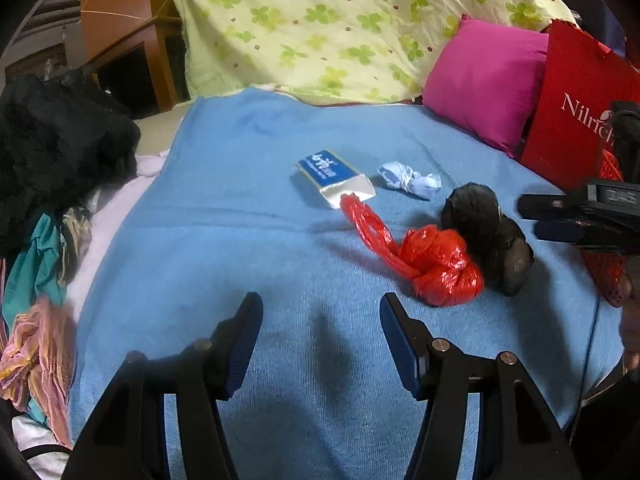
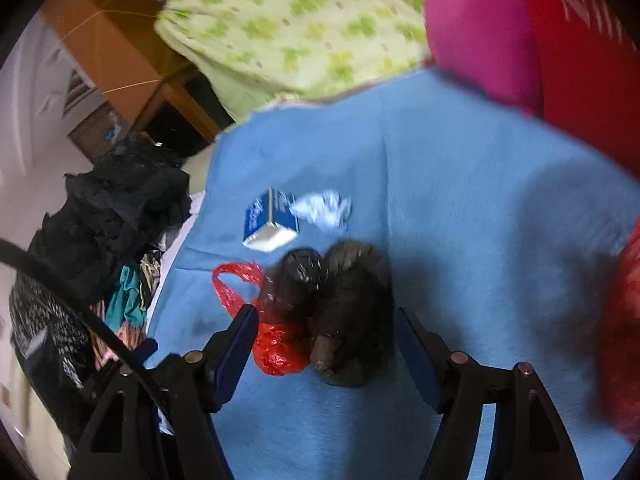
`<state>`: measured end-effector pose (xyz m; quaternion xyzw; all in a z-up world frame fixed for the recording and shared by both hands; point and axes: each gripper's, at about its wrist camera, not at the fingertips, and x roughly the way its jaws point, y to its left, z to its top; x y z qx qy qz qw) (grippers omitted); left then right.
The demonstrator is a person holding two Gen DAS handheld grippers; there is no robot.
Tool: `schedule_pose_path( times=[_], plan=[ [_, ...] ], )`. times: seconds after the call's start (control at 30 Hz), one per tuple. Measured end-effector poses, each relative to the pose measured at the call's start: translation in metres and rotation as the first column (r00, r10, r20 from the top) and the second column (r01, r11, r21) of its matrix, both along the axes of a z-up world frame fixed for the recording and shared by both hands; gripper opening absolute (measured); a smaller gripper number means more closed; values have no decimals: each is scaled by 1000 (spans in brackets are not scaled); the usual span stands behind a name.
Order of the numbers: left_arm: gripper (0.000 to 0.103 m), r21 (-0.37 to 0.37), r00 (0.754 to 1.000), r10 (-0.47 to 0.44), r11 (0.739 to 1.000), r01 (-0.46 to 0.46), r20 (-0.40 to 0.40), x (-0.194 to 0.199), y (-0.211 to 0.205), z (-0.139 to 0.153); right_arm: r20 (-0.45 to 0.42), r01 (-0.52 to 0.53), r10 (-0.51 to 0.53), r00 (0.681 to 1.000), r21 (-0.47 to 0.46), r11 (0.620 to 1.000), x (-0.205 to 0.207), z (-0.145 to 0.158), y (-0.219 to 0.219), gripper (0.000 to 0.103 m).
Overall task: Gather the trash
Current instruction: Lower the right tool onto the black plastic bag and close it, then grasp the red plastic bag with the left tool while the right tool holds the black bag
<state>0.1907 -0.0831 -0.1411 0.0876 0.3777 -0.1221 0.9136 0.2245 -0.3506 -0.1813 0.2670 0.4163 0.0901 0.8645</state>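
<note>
Trash lies on a blue blanket [image 1: 240,240]. A knotted red plastic bag [image 1: 436,266] touches a crumpled black plastic bag [image 1: 488,236]. Farther back are a blue-and-white carton [image 1: 336,178] and a white crumpled wad [image 1: 408,178]. My left gripper [image 1: 320,320] hangs open over bare blanket, short and left of the red bag. My right gripper [image 2: 324,320] is open, its fingers standing on either side of the black bag [image 2: 352,312] and part of the red bag [image 2: 276,352], with the pads apart from them. It also shows at the right edge as the right gripper [image 1: 532,218].
A pink pillow [image 1: 484,80] and a red paper bag [image 1: 572,120] stand at the back right, a green-patterned quilt [image 1: 340,28] behind. Piled clothes [image 1: 52,184] line the left edge. Red mesh [image 2: 624,320] hangs at the right, near a hand [image 1: 630,320].
</note>
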Motion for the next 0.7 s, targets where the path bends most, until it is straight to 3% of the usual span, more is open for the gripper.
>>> schedule_pose_path(
  times=[0.13,0.3,0.57,0.7],
  plan=[
    [62,-8,1000,-5,1000,4,-12,-1,4,-3,-49,22,-23,999,-20,1000,16,-15,6,59],
    [62,-22,1000,-10,1000,9,-26,1,4,-3,-123,19,-24,992,-39,999,29,-35,15,42],
    [62,-57,998,-40,998,37,-54,4,-13,-3,-65,33,-35,997,-30,999,14,-19,1,40],
    [62,-81,996,-62,995,57,-64,7,-33,1,-44,59,-62,997,-74,996,7,-11,-10,40]
  ],
)
